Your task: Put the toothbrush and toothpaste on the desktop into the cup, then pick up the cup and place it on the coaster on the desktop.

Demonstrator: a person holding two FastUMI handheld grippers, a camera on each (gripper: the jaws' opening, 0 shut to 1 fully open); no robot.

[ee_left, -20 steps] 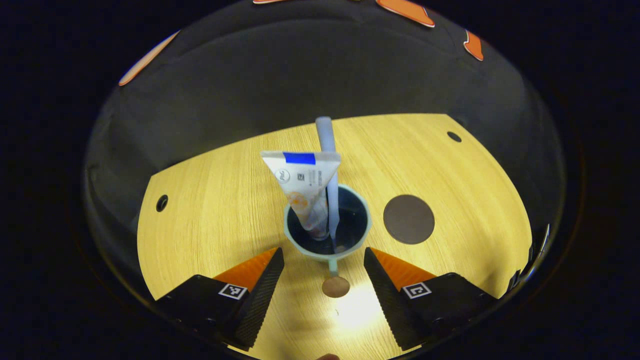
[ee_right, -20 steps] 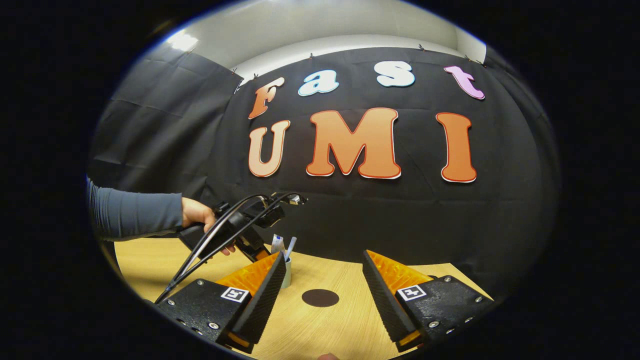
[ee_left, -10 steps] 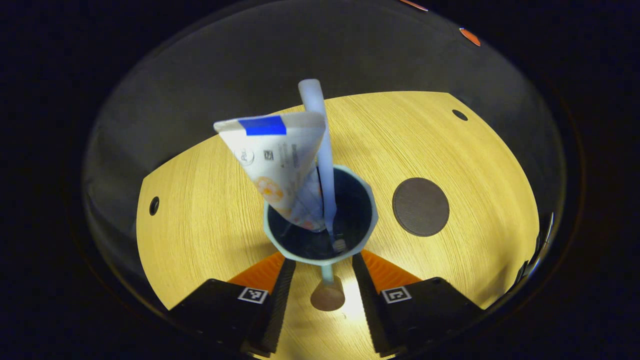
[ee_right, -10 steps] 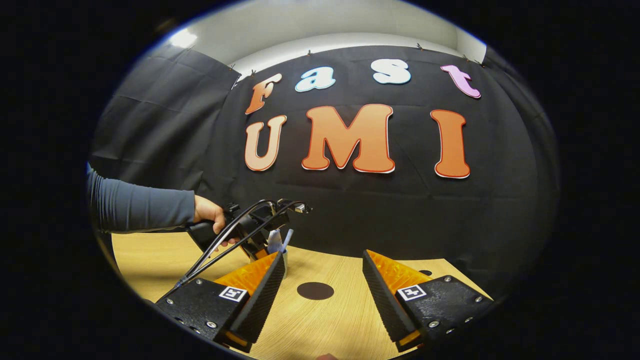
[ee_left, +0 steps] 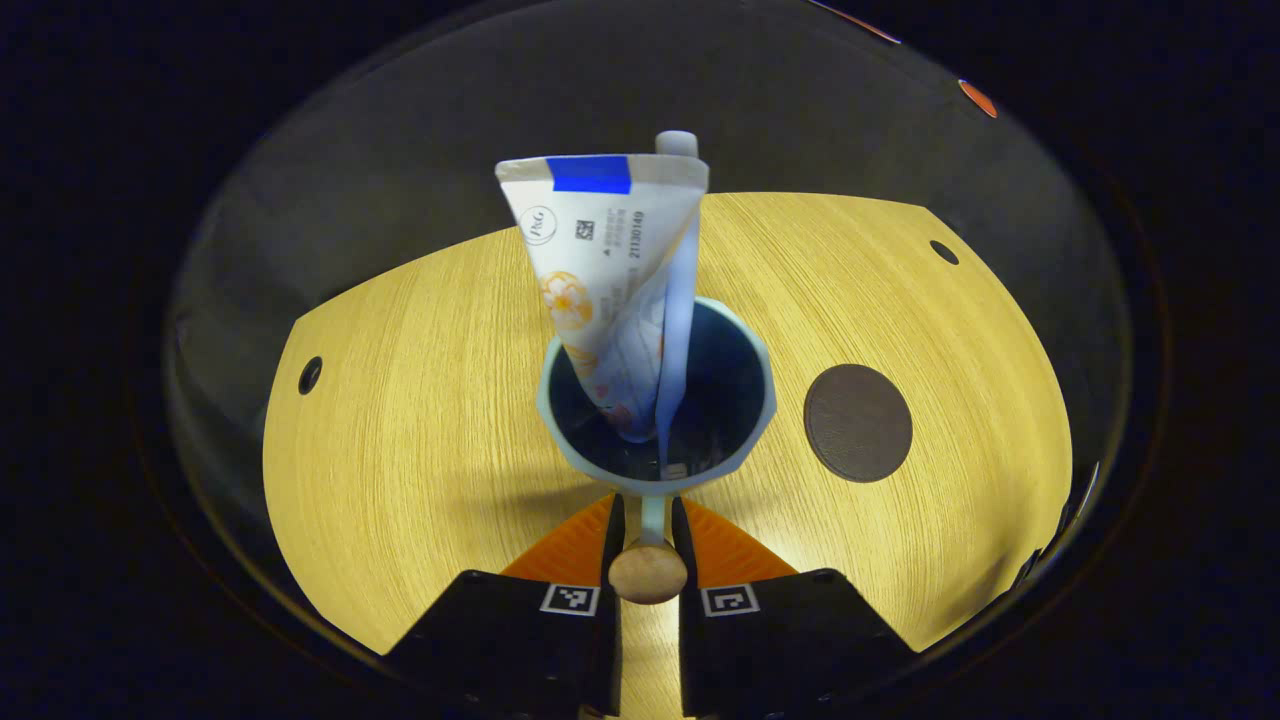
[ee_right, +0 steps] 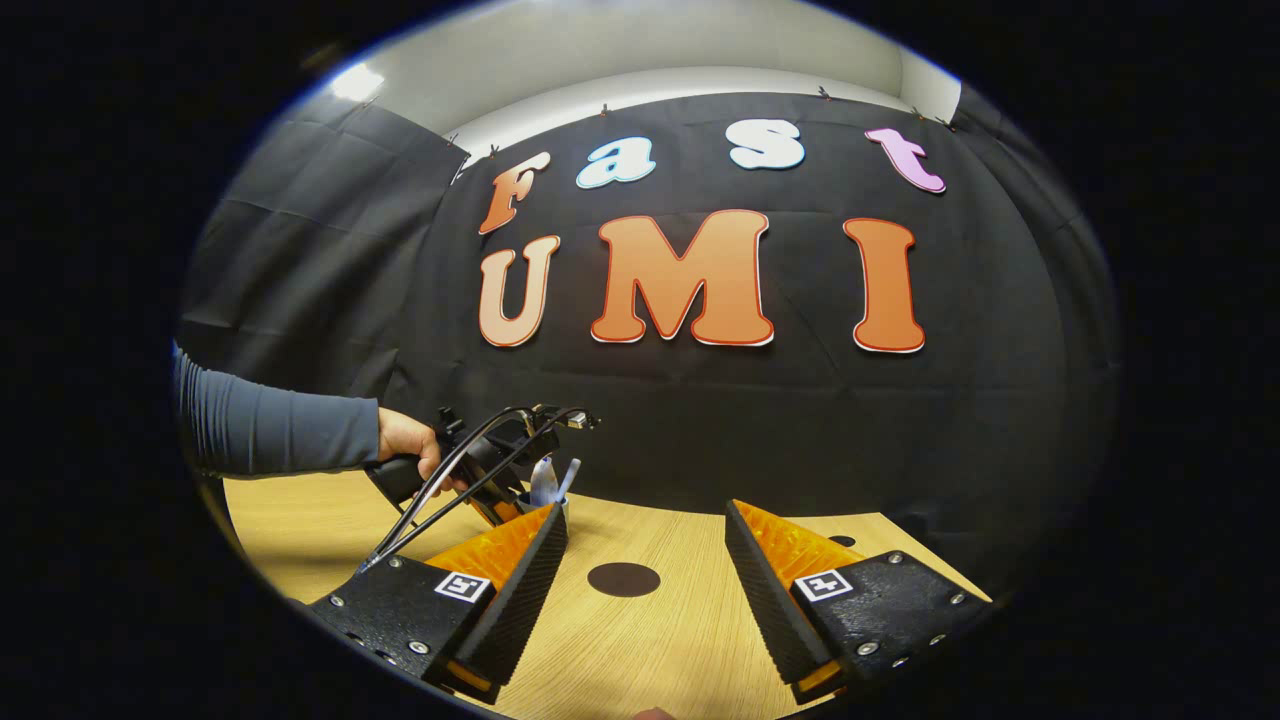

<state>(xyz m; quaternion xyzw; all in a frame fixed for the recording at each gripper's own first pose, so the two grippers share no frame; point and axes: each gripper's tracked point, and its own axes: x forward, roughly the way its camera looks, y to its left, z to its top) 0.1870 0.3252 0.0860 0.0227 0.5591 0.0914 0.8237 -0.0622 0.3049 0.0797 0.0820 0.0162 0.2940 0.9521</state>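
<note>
My left gripper view sits close above the cup (ee_left: 657, 400), tilted down into its mouth, with the coaster (ee_left: 858, 423) just right of the cup. My right gripper view hangs lower and well back from the cup (ee_right: 556, 502), looking nearly level across the desktop (ee_right: 660, 640) at the booth wall. Both catch cup, coaster (ee_right: 623, 579) and desktop.

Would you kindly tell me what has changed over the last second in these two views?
The left hand-held gripper moved in toward the cup and closed its fingers on the cup's handle, which they now pinch. The toothpaste and toothbrush stayed in the cup, the coaster stayed put, and the right hand-held gripper stayed open.
</note>
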